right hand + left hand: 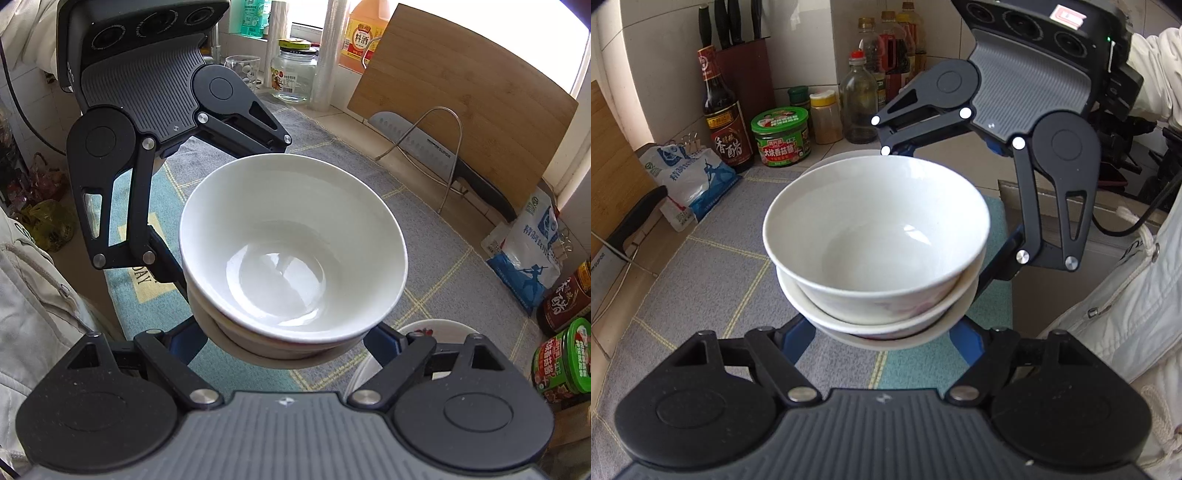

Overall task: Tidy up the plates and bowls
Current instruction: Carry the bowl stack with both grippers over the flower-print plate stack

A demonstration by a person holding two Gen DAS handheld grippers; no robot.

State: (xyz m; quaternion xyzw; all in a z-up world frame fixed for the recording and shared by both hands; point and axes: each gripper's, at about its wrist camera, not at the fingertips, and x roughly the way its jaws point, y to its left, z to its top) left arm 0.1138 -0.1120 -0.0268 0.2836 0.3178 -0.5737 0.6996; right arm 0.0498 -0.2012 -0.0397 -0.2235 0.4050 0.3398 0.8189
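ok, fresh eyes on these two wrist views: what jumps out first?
A stack of white bowls fills the centre of both views, above the grey checked mat, with the left gripper and right gripper closing around it from opposite sides. Sauce bottles and jars crowd the tiled wall behind.

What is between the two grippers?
The stack of white bowls: the left gripper holds it from one side and the right gripper from the opposite side. Both wrist views show this.
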